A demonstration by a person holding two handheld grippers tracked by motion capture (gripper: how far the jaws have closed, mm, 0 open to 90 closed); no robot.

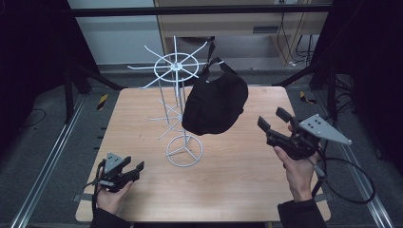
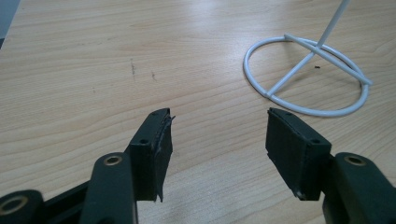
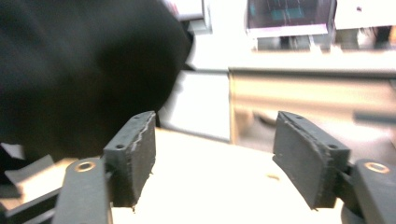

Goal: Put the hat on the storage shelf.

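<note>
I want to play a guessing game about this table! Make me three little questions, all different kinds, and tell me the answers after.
1. True or false: the black cap lies flat on the table.
2. What hangs on the white wire rack? A) cap B) towel C) mug
3. Fill in: the left gripper and right gripper both have their fingers ____.

Key: 1 false, it hangs on the rack. 2 A. 3 open.
</note>
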